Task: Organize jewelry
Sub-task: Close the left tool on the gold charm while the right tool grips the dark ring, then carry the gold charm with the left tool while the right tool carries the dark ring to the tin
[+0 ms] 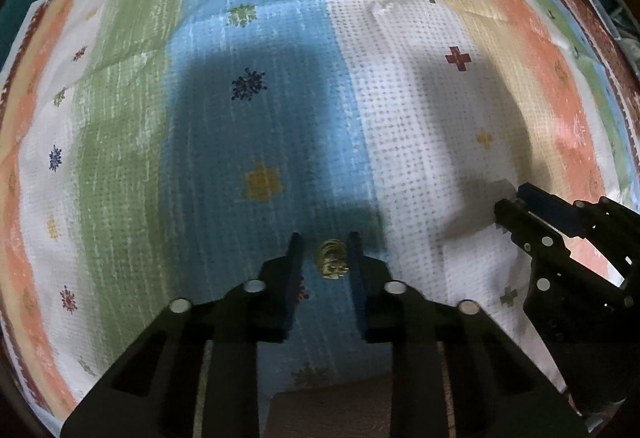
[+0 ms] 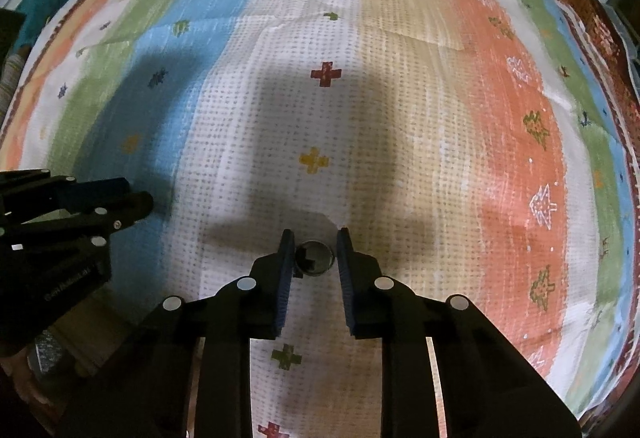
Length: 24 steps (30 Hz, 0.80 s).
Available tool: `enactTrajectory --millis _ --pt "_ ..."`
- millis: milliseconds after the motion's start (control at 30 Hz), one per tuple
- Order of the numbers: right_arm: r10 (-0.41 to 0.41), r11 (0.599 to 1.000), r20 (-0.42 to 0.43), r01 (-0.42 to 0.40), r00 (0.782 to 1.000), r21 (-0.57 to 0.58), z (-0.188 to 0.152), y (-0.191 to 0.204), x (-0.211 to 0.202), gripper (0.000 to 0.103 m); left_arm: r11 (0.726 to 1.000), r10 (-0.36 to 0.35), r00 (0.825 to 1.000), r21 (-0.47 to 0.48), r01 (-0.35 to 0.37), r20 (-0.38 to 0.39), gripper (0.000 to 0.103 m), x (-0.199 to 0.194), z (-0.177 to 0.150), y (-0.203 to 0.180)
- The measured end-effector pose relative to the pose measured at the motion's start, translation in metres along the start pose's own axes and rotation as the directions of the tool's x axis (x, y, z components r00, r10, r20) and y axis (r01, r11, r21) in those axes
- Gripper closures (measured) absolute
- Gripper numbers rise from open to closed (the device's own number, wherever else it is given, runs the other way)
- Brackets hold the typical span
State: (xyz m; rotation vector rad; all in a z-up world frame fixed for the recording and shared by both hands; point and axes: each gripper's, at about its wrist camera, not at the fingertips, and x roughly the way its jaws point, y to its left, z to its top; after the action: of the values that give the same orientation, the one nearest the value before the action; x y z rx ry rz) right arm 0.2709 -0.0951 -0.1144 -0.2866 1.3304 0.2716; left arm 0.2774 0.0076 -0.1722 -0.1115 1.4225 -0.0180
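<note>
Gold-coloured jewelry (image 1: 331,261) lies between the narrow fingers of the left gripper (image 1: 325,248), on the blue stripe of the cloth (image 1: 280,97). The right gripper (image 2: 313,244) is narrow around a small dark ring-shaped thing (image 2: 316,258); whether the pads press, I cannot tell.

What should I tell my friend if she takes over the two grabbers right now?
Left gripper: jaws nearly shut around the gold jewelry piece lying on the blue stripe of the striped cloth; a small gap shows on each side.
Right gripper: jaws close around a small round container on the white stripe; firm contact unclear.
Done: both pieces reached.
Left: grip, lift and put the jewelry away.
</note>
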Motion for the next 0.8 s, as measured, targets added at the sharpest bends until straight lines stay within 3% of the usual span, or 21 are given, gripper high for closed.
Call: enactTrajectory --millis 800 --pt "0.049 0.999 0.052 -0.049 0.997 -0.002 -0.001 0.003 -0.026 0.082 0.999 -0.039 0.998 -0.036 0.040 0.049 0.091 -0.032 -0.014 0.013"
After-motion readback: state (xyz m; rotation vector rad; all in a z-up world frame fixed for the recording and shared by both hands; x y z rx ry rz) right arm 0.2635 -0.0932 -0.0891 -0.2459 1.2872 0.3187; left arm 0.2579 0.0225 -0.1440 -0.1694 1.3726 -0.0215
